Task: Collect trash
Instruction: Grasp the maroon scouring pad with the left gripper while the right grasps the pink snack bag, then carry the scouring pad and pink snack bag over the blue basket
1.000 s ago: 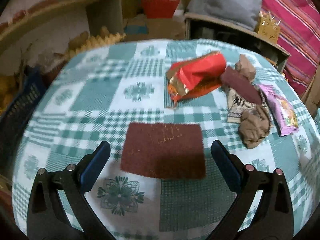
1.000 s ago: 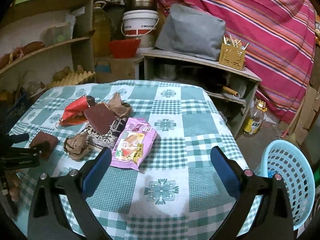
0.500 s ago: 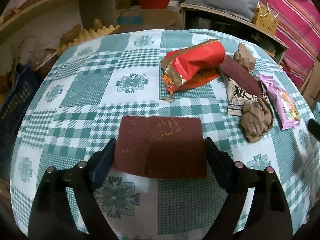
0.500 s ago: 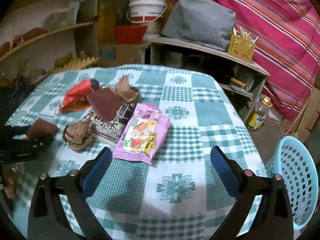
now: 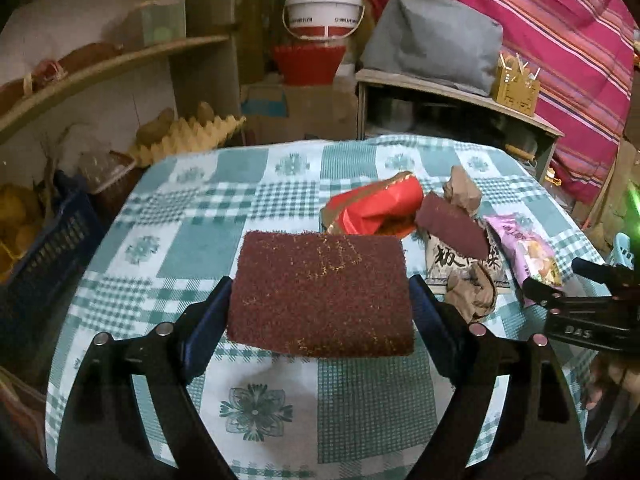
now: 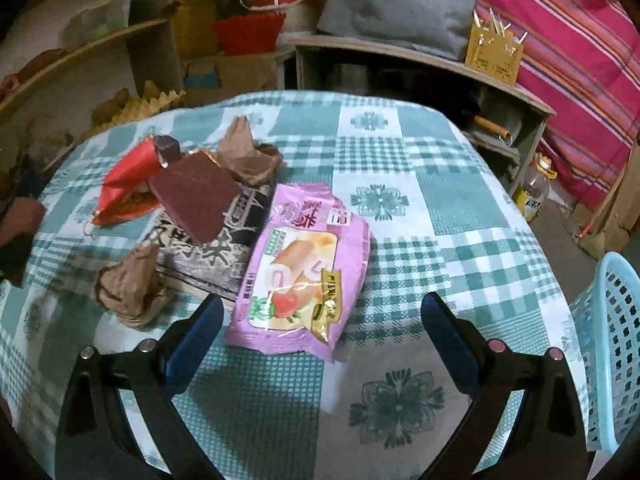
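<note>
My left gripper (image 5: 319,302) is shut on a flat dark-red scouring pad (image 5: 320,272), one pad pressing each short edge, and holds it level above the checked tablecloth (image 5: 192,248). Behind it lie a red foil wrapper (image 5: 372,208), a second dark-red pad (image 5: 452,224) and a pink snack wrapper (image 5: 524,248). In the right wrist view my right gripper (image 6: 322,308) stands open low over the pink snack wrapper (image 6: 304,264), whose near end lies between the fingers, untouched. The right gripper's fingers (image 5: 576,304) also show at the left wrist view's right edge.
The pile also holds a printed dark bag (image 6: 208,248) and two crumpled brown papers (image 6: 132,284) (image 6: 248,156). A light-blue mesh basket (image 6: 612,352) stands beside the table's right edge. Shelves, a bucket and a dark blue crate (image 5: 44,248) surround the table.
My left gripper closed on the scouring pad and lifted it off the cloth. My right gripper came lower and closer over the pink wrapper.
</note>
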{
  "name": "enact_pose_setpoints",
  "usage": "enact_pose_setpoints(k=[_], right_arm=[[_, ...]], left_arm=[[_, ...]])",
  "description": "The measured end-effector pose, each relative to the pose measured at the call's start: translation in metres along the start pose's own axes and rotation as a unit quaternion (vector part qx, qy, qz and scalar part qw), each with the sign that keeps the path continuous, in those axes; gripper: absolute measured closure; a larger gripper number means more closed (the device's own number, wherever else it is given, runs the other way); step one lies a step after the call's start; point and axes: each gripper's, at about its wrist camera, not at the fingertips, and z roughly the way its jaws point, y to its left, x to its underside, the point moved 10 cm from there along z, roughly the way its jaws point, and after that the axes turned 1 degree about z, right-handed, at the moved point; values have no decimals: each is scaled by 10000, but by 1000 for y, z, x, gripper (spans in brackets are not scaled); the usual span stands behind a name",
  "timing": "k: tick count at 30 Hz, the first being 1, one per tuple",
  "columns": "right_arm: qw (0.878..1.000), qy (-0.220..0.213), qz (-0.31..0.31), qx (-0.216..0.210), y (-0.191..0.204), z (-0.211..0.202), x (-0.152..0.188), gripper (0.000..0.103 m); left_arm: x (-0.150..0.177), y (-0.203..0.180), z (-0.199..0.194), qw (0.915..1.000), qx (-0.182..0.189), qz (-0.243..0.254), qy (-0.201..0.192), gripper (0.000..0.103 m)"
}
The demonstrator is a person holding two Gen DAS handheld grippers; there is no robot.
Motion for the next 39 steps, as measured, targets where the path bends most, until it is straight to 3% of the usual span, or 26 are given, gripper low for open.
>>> enact_pose_setpoints(k=[2,7,9,14,26,39], right_arm=[[10000,54,-10,40,-1,3,0,8],[9996,246,10,-127,1,10,4,42],[9994,277,50,-222,1,11,5,50],[9991,259,4,-350,4,8,5,60],[9989,-218,235,-332,-34,-35,-6,61],[9932,-1022,565,40,-129,-120,-4,61]], left_arm=[[-2,-2,-2,10000,-16,38,-41,19],[-7,-2,-6,9999,9,37,-122,19],[-8,-2,-7,9999,19,16,-134,19],[-10,-2,-9,9999,46,-54,-156,19],[-20,-13,-21,9993,101,-163,-333,19],[-32,-74,-37,9977,409,-38,-537,19]])
